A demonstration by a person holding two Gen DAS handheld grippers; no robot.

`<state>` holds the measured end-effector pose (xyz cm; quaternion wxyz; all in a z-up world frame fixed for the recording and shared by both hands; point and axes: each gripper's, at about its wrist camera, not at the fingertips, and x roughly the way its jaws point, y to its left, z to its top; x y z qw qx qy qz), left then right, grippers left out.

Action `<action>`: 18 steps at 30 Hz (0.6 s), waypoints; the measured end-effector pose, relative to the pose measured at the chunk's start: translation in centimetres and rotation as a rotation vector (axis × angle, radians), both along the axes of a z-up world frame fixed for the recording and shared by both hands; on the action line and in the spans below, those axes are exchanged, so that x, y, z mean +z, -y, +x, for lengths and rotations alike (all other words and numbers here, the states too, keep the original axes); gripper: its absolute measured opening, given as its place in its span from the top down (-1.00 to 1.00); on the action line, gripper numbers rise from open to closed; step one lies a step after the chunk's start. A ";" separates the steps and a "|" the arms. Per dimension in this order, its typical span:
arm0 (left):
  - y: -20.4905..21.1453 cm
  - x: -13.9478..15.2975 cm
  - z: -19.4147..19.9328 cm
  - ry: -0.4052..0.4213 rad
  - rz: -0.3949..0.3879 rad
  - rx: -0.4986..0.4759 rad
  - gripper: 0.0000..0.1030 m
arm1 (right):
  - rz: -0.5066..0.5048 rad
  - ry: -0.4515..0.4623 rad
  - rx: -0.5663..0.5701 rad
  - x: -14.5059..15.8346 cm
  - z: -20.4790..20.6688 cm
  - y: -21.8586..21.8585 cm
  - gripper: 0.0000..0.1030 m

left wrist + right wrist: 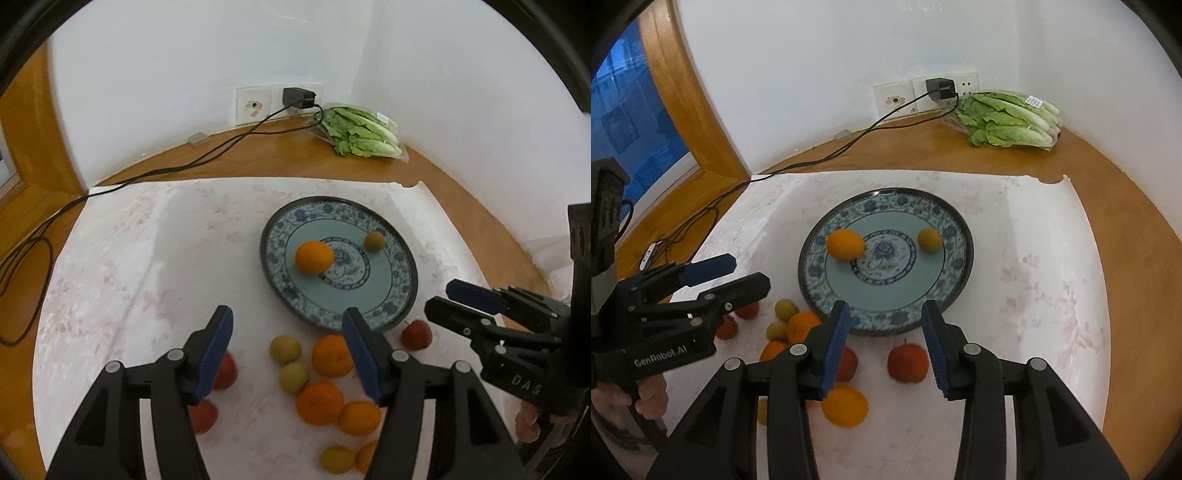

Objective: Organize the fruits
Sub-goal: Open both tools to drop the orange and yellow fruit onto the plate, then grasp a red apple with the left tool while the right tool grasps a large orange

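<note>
- The left hand-held gripper (288, 354) is hanging released and empty above loose oranges (319, 402) and apples on the worktop (110, 295).
- The plate (400, 291) is carrying one orange (314, 257) and a small yellow-green fruit (374, 241).
- The right hand-held gripper (886, 345) is hanging parted, nothing between its fingers, over a red apple (908, 362).

Plate (400, 254) w/ orange (314, 257) + small green fruit (374, 240) (others loose on cloth (110, 277)).

Two black handheld grippers, the left gripper (288, 354) and right gripper (886, 343), with blue ridged pads (216, 354), silver screws and white lettering.
</note>
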<state>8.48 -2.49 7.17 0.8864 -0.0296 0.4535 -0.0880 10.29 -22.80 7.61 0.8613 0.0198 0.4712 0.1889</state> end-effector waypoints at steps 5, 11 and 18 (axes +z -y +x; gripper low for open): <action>-1.4 -0.2 -1.4 -0.006 -0.012 0.027 -0.27 | 0.000 -0.004 0.004 -0.2 -1.3 -0.2 0.19; -2.9 -0.8 -2.8 -0.016 -0.019 0.062 -0.27 | 0.011 -0.031 -0.001 -1.0 -2.4 -0.1 0.19; -4.4 -1.8 -4.0 -0.031 -0.017 0.100 -0.27 | 0.019 -0.053 -0.008 -1.9 -3.5 0.0 0.19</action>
